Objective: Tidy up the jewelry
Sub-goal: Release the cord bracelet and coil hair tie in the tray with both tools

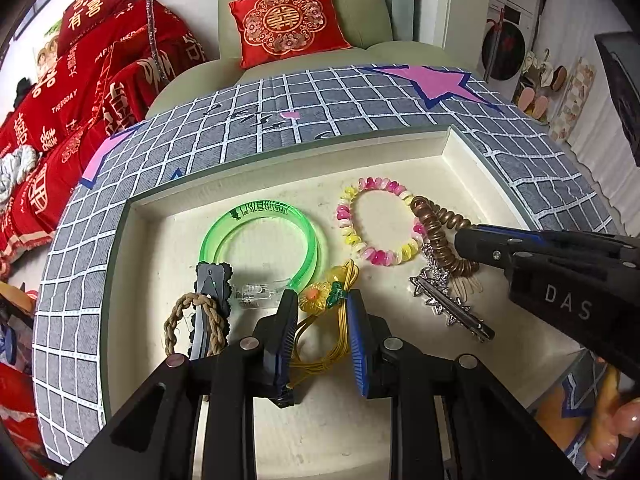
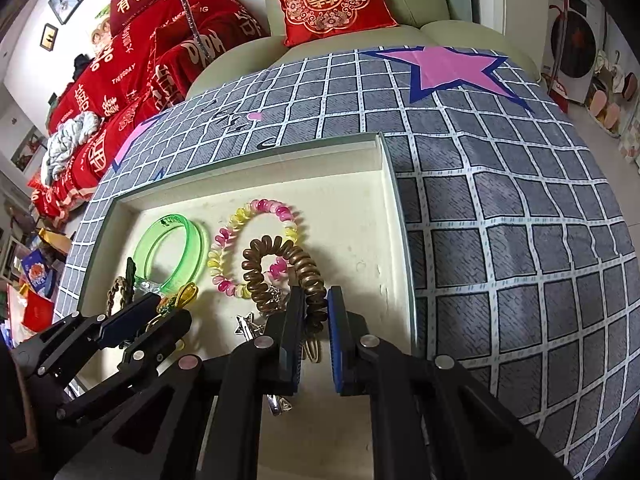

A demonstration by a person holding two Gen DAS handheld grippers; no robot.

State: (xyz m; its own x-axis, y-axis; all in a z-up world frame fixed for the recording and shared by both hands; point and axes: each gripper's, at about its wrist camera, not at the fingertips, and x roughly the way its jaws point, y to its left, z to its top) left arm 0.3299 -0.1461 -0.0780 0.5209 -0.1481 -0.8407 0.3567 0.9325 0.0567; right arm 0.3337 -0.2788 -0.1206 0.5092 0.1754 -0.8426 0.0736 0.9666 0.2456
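Left wrist view: the left tool [image 1: 320, 304] hangs over the cream tray [image 1: 404, 160] with its jaws part-way apart, straddling the yellow elastic hair tie [image 1: 320, 354], whose orange flower charm [image 1: 312, 300] sits just beyond the fingertips. The pads do not seem to press on the cord, though the angle makes that hard to judge. To the left of this tool lie a dark scalloped hair clip [image 1: 210, 292] and a braided tan hair loop [image 1: 192, 320], the clip crossing the loop. Just ahead is the green translucent bangle [image 1: 260, 240], with a clear plastic clip [image 1: 256, 294] against its near edge. Further right rests the pink and yellow bead bracelet [image 1: 380, 220], touching the brown spiral hair coil [image 1: 436, 236], and nearer lies a silver star barrette [image 1: 448, 300].

In the right wrist view, the right tool [image 2: 314, 316] has its jaws drawn narrow, closed on the near end of the brown spiral hair coil [image 2: 276, 260], which runs up between the pads and curls over the bead bracelet [image 2: 240, 240]. The star barrette [image 2: 248, 326] lies just left of this tool, partly under it. The left tool [image 2: 160, 320] shows at the lower left.

The tray [image 2: 384, 184] sits on a grey grid-patterned cloth [image 2: 500, 220] with pink stars, spread over a pale green sofa with a red embroidered cushion [image 2: 332, 0].
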